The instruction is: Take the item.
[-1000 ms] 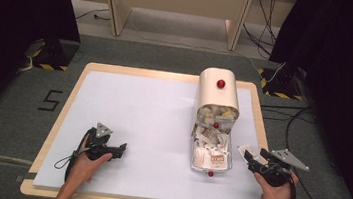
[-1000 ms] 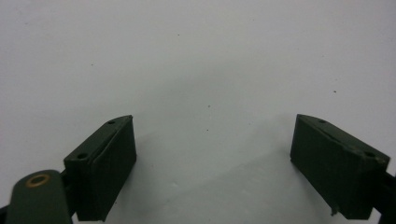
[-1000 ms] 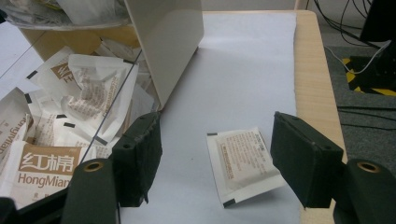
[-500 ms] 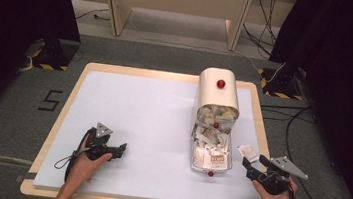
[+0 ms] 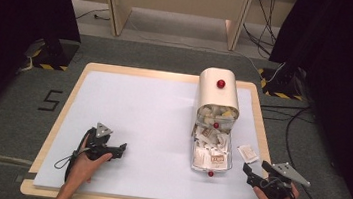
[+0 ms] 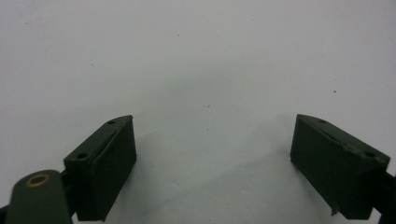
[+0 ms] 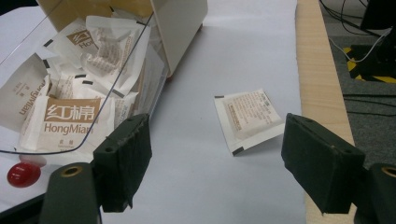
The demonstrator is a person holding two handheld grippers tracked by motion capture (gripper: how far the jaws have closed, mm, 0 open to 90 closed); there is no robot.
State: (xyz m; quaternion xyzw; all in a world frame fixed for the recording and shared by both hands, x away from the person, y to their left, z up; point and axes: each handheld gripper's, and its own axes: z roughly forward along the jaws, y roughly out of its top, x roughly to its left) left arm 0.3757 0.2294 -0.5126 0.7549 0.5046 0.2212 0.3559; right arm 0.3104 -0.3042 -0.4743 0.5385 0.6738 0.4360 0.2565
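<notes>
Right gripper [image 5: 252, 172] sat at the near right corner of the white-topped desk [image 5: 152, 122], jaws wide, having just been opening, nothing between the pads. A small white paper sachet with printed text [image 7: 250, 119] lay flat on the desk just ahead of those jaws, apart from them, beside the cream dispenser box with red knobs [image 5: 218, 91]. Box's clear hinged front [image 5: 212, 156] lay folded down, with more sachets [image 7: 65, 116] spilling onto it. Left gripper [image 5: 114, 149] rested near the left front of the desk, jaws wide over bare white surface.
</notes>
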